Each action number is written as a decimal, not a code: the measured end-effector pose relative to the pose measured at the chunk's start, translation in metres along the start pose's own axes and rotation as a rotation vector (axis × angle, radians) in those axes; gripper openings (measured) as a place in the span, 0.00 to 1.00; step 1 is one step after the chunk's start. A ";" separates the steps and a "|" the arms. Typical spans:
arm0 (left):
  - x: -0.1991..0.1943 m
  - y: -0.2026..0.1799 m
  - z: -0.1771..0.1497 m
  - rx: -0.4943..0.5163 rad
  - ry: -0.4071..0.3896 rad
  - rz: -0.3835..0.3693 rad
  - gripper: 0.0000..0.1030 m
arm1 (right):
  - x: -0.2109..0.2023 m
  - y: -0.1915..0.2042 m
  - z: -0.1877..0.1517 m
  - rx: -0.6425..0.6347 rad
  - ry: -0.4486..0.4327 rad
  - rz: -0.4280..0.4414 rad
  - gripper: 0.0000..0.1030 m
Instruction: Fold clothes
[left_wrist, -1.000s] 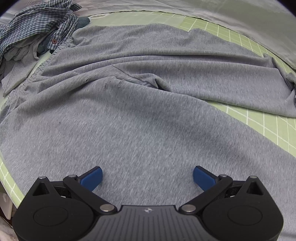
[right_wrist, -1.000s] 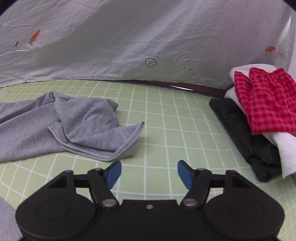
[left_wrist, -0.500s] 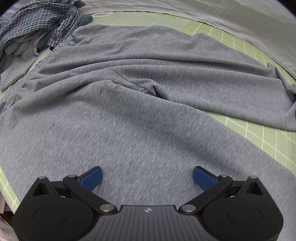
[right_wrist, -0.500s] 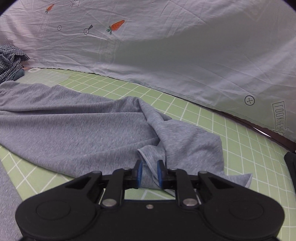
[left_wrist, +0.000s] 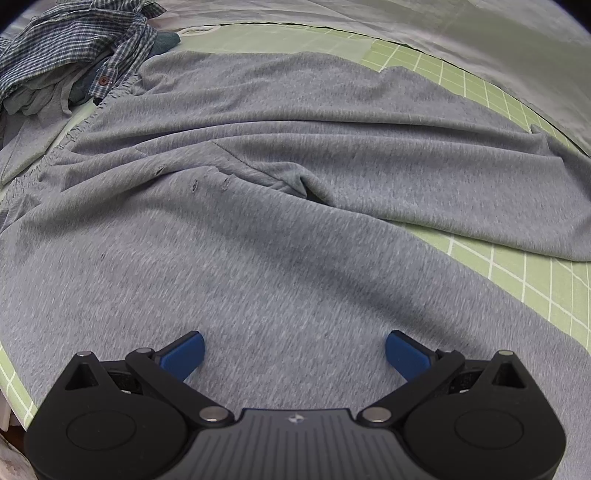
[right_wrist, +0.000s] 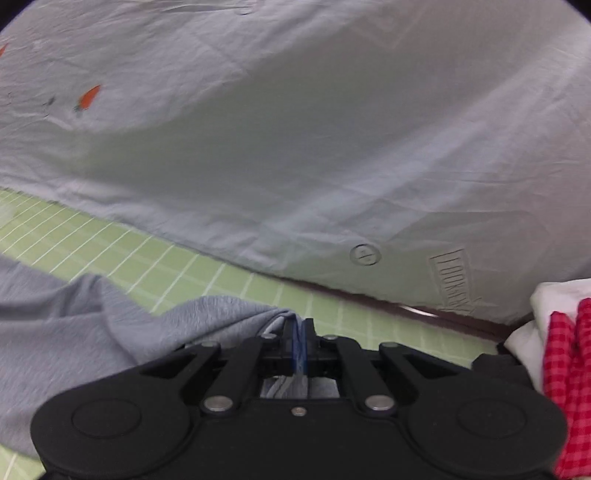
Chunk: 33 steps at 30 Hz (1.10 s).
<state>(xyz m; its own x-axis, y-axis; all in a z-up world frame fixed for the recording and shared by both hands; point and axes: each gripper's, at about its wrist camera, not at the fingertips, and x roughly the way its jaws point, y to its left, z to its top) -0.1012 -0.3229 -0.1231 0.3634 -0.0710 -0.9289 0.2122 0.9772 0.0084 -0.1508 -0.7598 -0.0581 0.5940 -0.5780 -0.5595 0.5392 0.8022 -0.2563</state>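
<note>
Left gripper (left_wrist: 294, 349): black two-finger tongs with blue pads, jaws spread wide and holding nothing, poised over the near part of the garment.
Right gripper (right_wrist: 299, 341): black tongs, blue pads pressed together on a bunched fold of the garment's cloth.
Garment: large heather-grey knit garment (left_wrist: 258, 229), spread in long wrinkles across most of the mat; in the right wrist view its gathered end (right_wrist: 110, 332) rises to the clamped pads.
Mat: light green cutting mat with a white grid (left_wrist: 524, 273), bare along its right and far edges.
Backdrop: pale grey sheet printed with small orange carrots (right_wrist: 295, 129), hanging behind the mat's far edge.
Far-left corner: crumpled blue-and-white checked shirt (left_wrist: 70, 48).
Right edge: red checked cloth (right_wrist: 569, 369) lying on white fabric (right_wrist: 546, 295).
</note>
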 end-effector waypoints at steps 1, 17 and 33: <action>0.000 0.000 0.000 0.000 -0.002 0.000 1.00 | 0.009 -0.016 0.006 0.032 0.003 -0.047 0.05; -0.001 -0.002 0.001 -0.004 -0.011 0.002 1.00 | 0.009 -0.044 -0.080 0.496 0.219 0.018 0.43; -0.001 -0.001 -0.001 -0.006 -0.023 0.004 1.00 | 0.006 -0.052 -0.097 0.451 0.241 -0.119 0.00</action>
<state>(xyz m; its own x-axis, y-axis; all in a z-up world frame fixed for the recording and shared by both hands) -0.1028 -0.3238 -0.1227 0.3849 -0.0721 -0.9202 0.2052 0.9787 0.0092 -0.2333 -0.7902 -0.1247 0.3873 -0.5678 -0.7263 0.8298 0.5580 0.0062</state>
